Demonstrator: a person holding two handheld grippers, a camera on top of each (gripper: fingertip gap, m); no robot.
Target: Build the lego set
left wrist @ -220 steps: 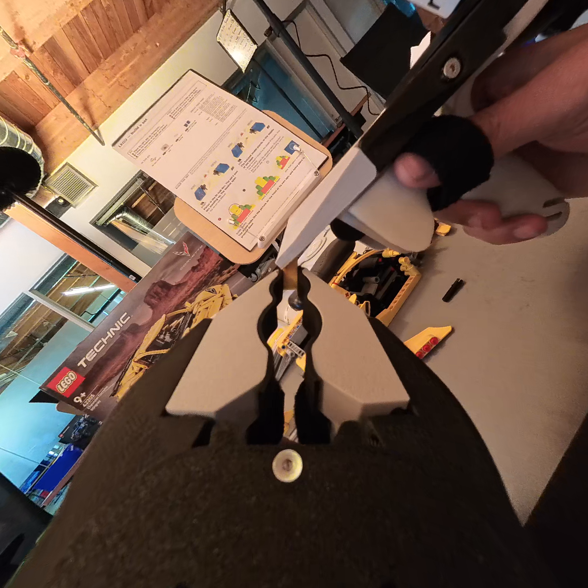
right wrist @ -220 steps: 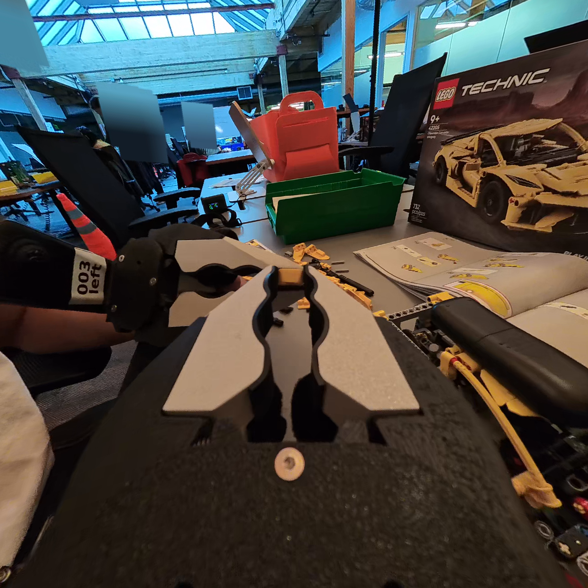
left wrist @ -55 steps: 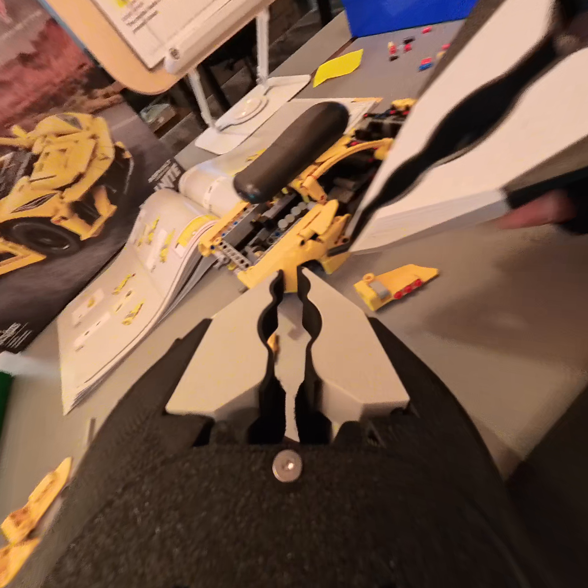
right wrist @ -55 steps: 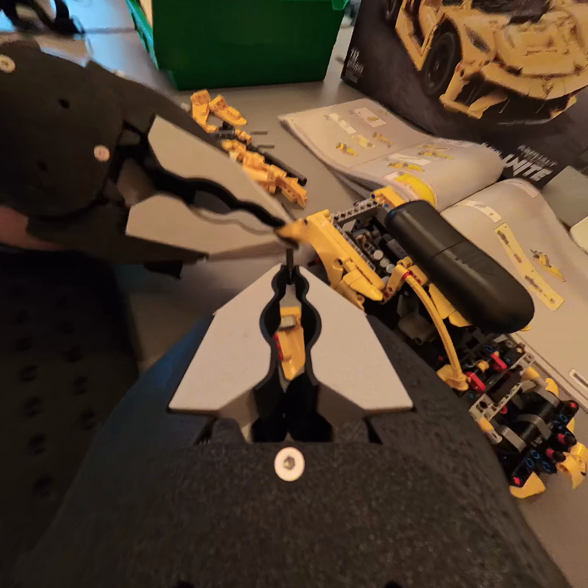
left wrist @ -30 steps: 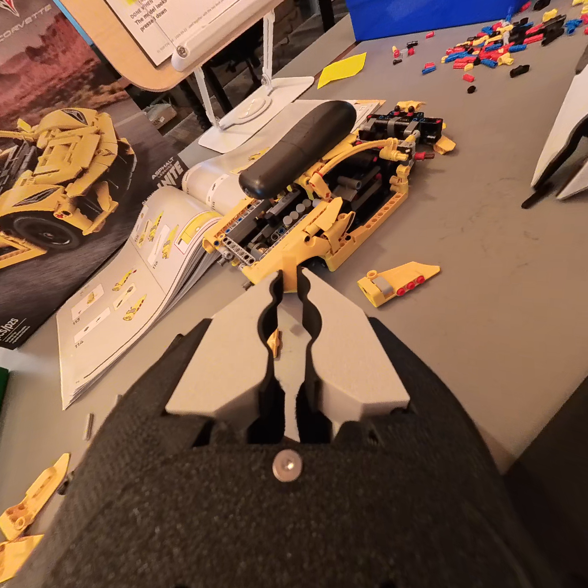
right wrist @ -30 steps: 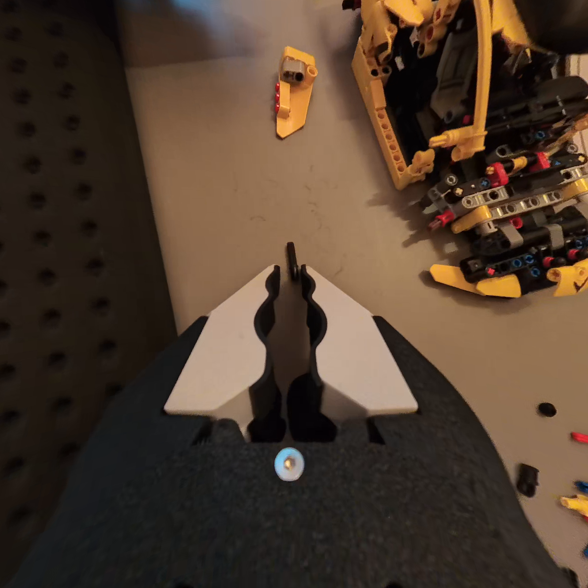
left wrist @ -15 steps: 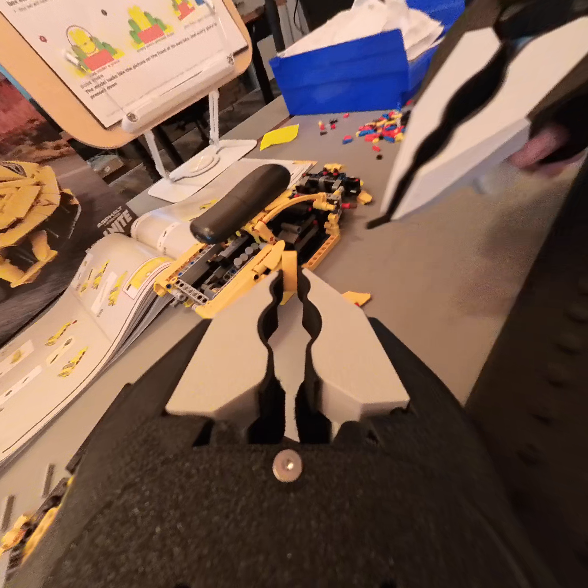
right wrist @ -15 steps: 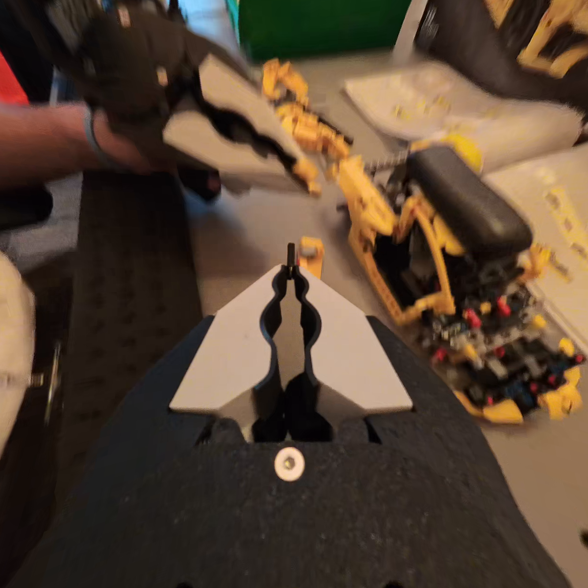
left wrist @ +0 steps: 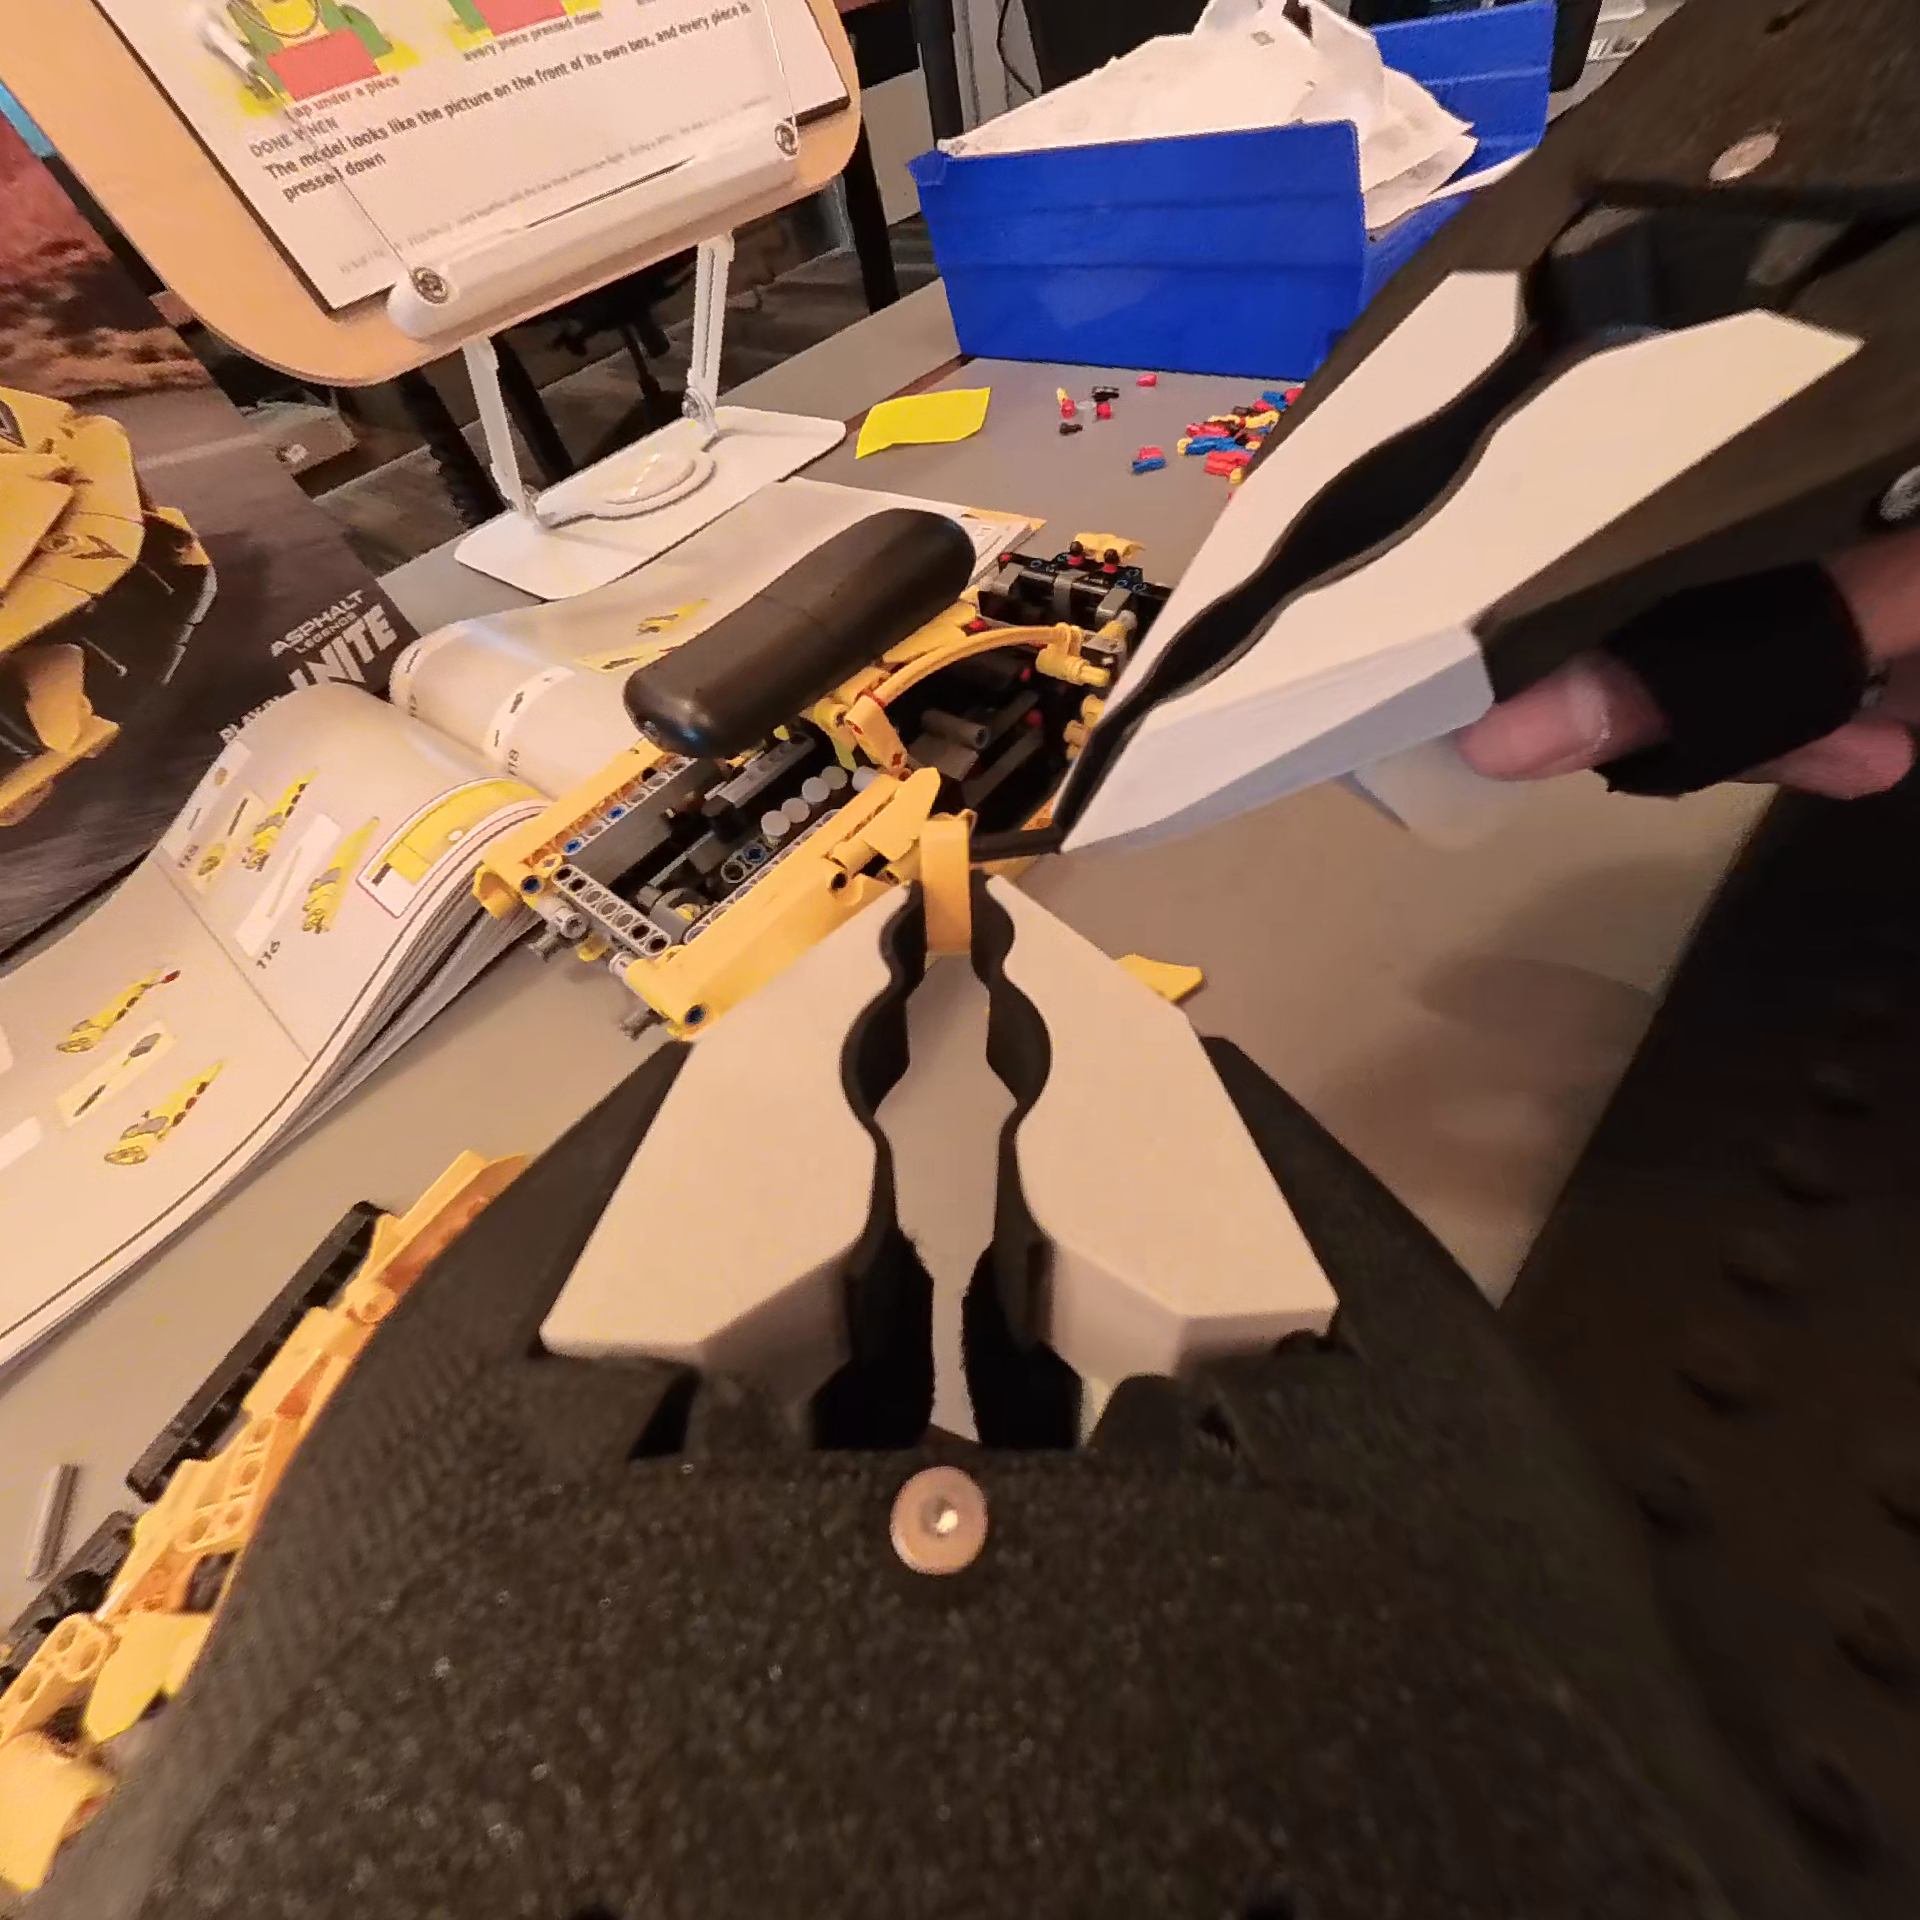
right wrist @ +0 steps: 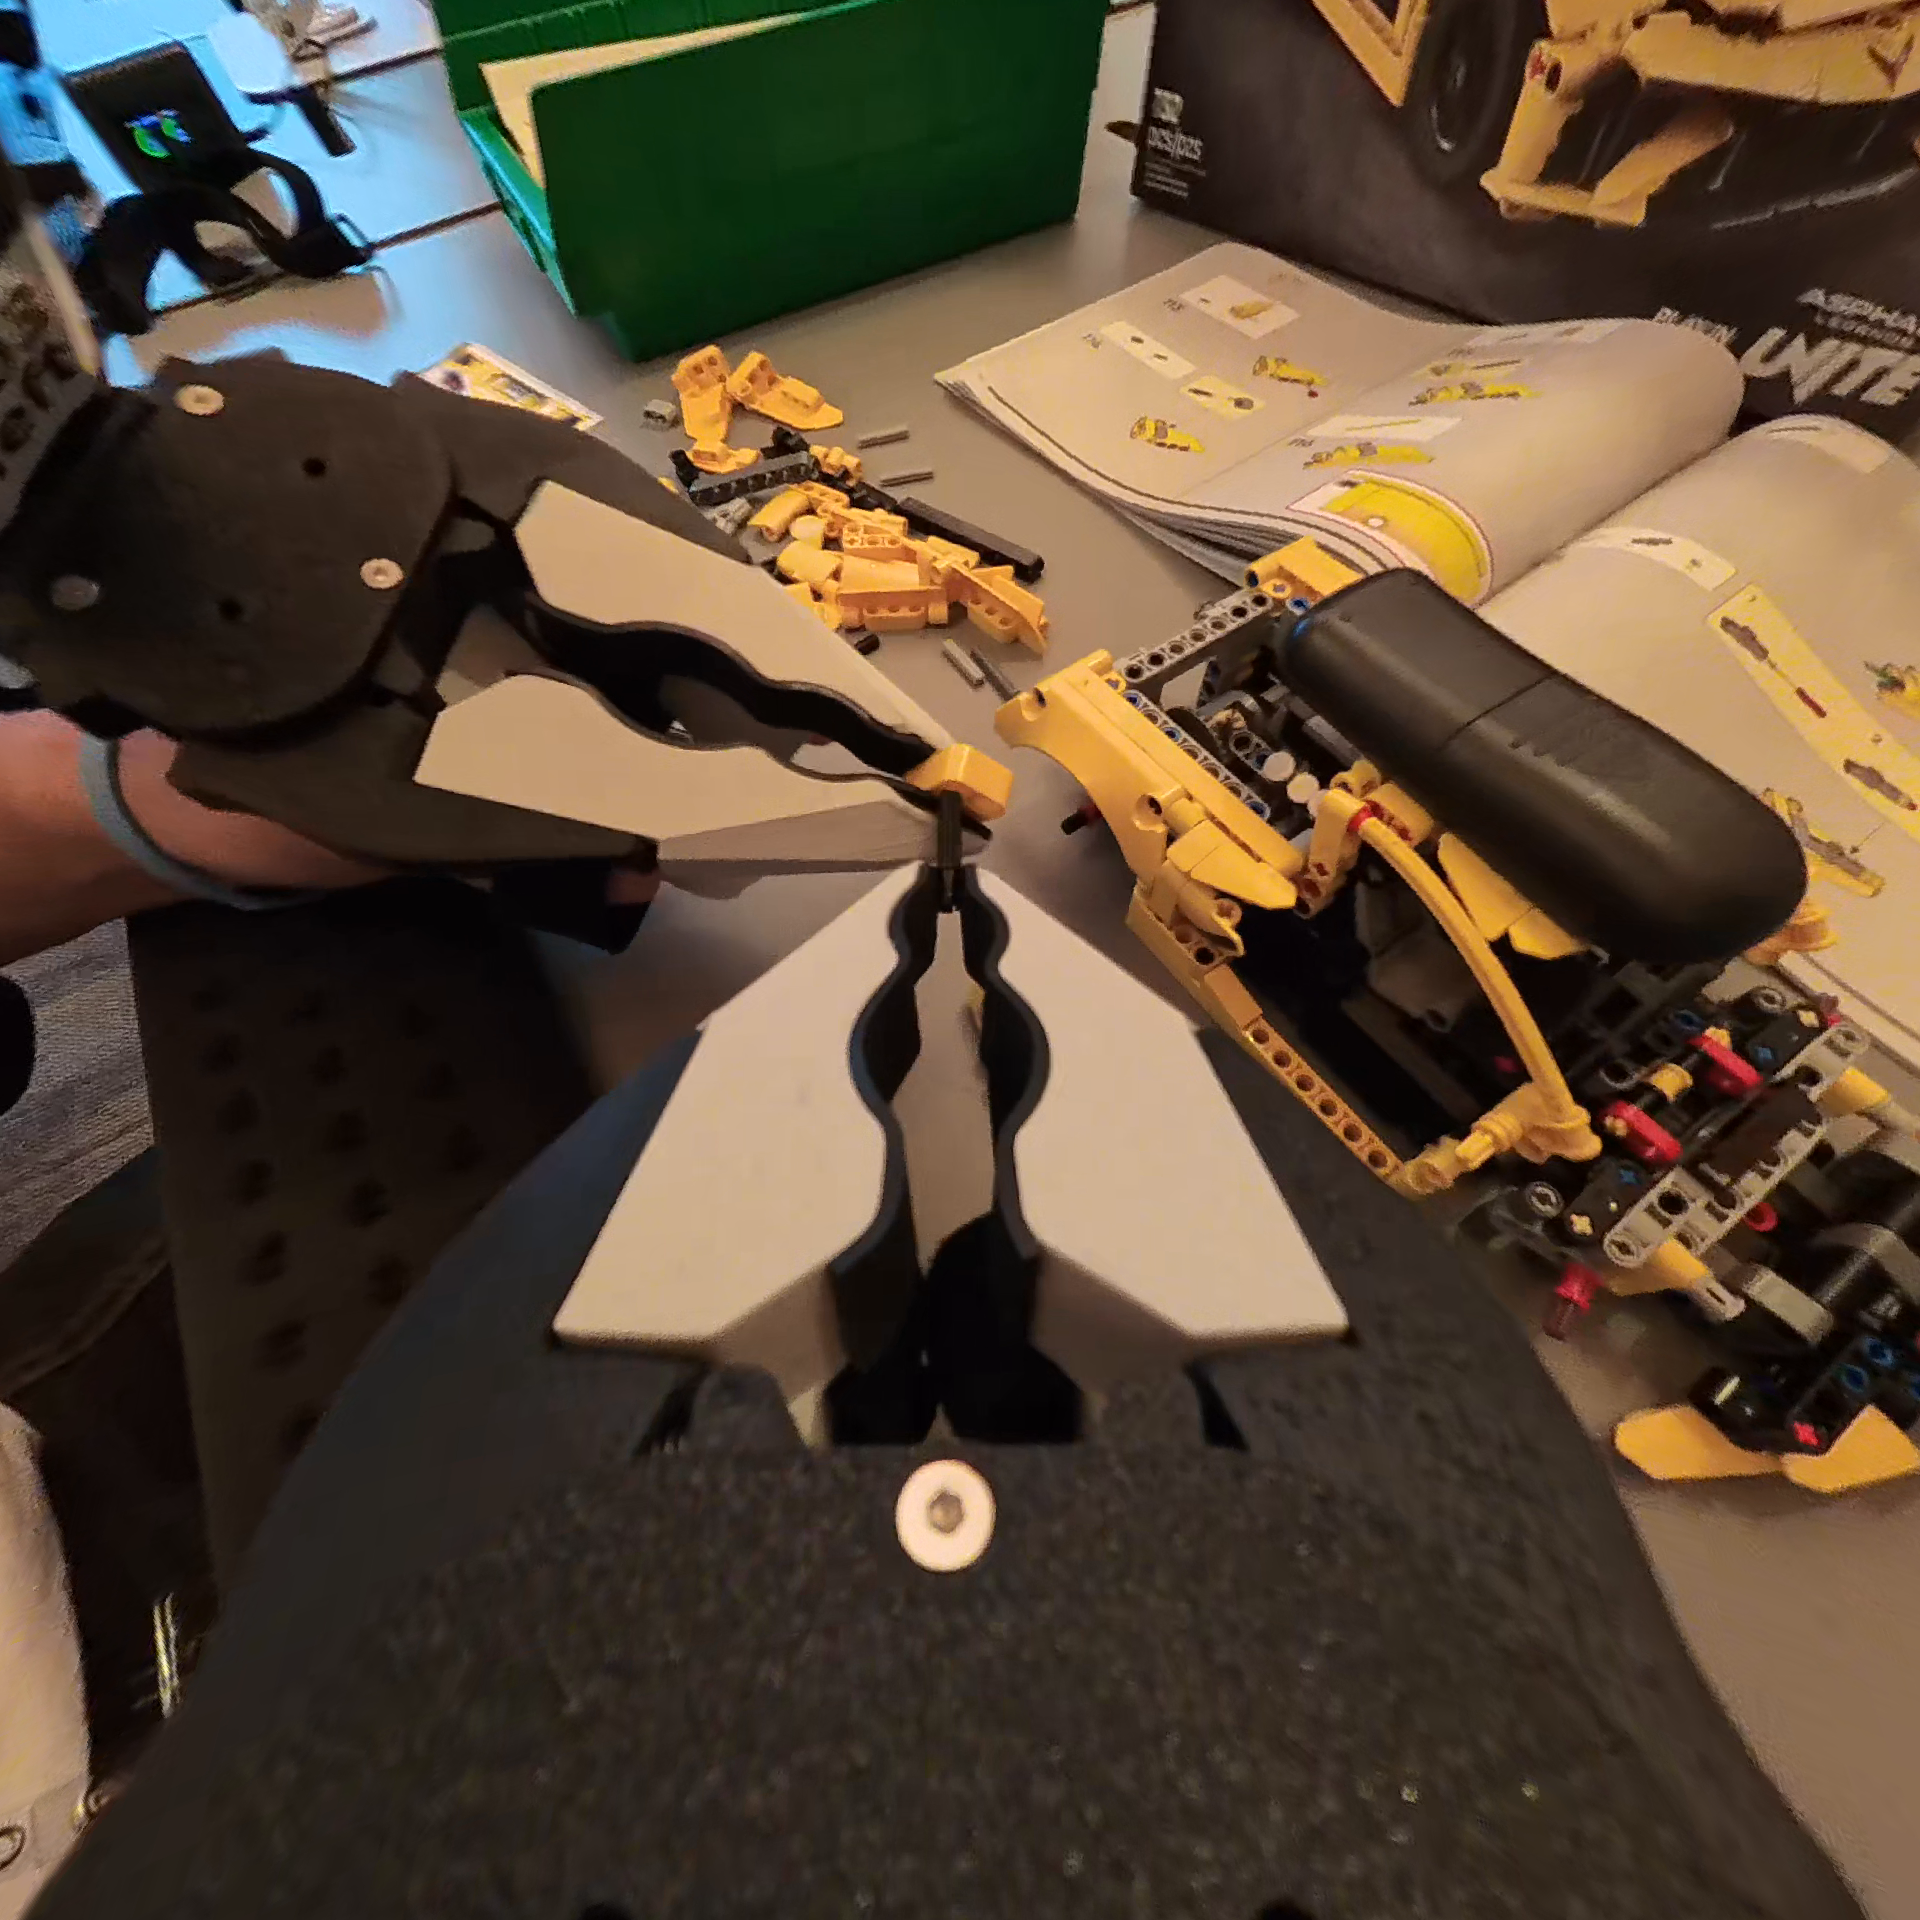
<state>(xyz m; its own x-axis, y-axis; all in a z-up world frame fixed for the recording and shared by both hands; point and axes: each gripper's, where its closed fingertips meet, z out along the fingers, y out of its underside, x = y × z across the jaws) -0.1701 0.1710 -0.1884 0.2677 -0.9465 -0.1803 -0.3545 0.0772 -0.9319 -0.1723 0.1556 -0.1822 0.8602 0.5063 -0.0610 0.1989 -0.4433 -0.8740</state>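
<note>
Tools meeting above surface [right wrist: 1143, 260] | left tool [right wrist: 951, 795] pinching yellow piece [right wrist: 961, 774] | right tool [right wrist: 948, 888] pinching black pin [right wrist: 948, 831], tip at piece | car model [right wrist: 1351, 935] just beside

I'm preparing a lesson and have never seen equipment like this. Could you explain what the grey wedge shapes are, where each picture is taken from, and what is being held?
The grey wedges are fingers of two hand-held grippers, each carrying its own camera looking along them. The left gripper pinches a small yellow piece; the right gripper holds a black pin against it. On the grey table lie a half-built yellow car model, an open instruction booklet, loose yellow parts and a green bin.
</note>
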